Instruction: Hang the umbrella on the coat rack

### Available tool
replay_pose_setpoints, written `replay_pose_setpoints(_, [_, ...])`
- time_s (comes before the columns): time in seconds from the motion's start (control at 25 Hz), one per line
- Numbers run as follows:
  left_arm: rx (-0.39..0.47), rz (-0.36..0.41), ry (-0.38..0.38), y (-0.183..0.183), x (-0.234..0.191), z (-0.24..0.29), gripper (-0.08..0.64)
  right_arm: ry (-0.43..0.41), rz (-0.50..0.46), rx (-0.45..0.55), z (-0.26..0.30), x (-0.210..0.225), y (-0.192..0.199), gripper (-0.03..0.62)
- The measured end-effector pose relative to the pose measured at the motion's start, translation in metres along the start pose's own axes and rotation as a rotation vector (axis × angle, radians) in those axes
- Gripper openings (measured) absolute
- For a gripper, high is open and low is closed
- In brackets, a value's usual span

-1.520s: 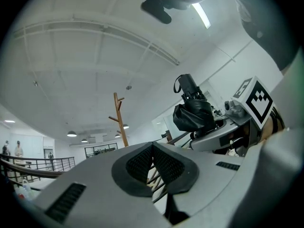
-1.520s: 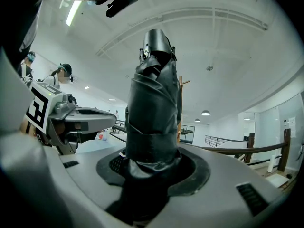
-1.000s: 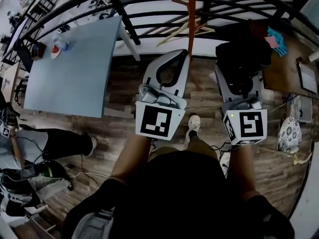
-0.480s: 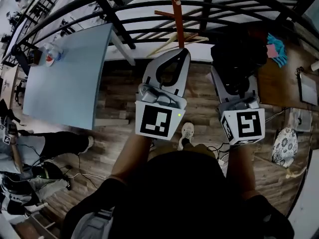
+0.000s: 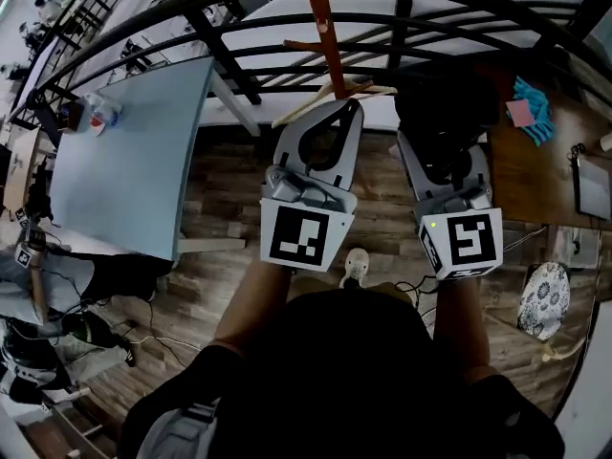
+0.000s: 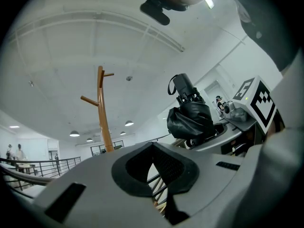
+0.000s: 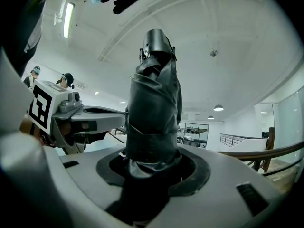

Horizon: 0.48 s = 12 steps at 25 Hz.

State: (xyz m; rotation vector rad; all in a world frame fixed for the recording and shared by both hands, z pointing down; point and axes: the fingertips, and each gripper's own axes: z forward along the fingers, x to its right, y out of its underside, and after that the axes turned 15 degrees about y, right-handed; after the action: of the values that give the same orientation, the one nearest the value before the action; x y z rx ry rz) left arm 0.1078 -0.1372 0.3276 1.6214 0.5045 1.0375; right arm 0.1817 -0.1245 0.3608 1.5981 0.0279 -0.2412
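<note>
Right gripper view — right gripper (image 7: 152,172) jaws clamped on the folded black umbrella (image 7: 154,103), which stands upright between them | left gripper view — left gripper (image 6: 154,175) jaws together, nothing held | head view: wooden coat rack (image 5: 320,27) ahead of both grippers, apart from the umbrella

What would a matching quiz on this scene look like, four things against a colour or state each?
Things:
1. umbrella
2. coat rack
3. table
4. left gripper

Colour or state:
A. light blue
B. fingers together, nothing between them
C. orange-brown wood
D. black, clamped in the right gripper

Pairs: 1-D, 2-C, 3-A, 4-B
</note>
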Motion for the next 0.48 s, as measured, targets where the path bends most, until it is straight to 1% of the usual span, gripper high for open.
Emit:
replay_pose_setpoints(0.16, [0.006,0.013,-0.006,0.0,-0.001,0.008,0.012,-0.017,0.004,0.009,0.004,0.002,0.003,0.209])
replay_pose_setpoints(0.28, [0.008,0.01,-0.014,0.001,-0.002,0.012,0.012,-0.034,-0.017,0.017,0.007,0.002,0.003,0.209])
replay_pose_setpoints(0.48, [0.01,0.005,-0.023,0.0,-0.008,0.018,0.012,-0.041,-0.021,0.021,0.015,0.005,0.0,0.209])
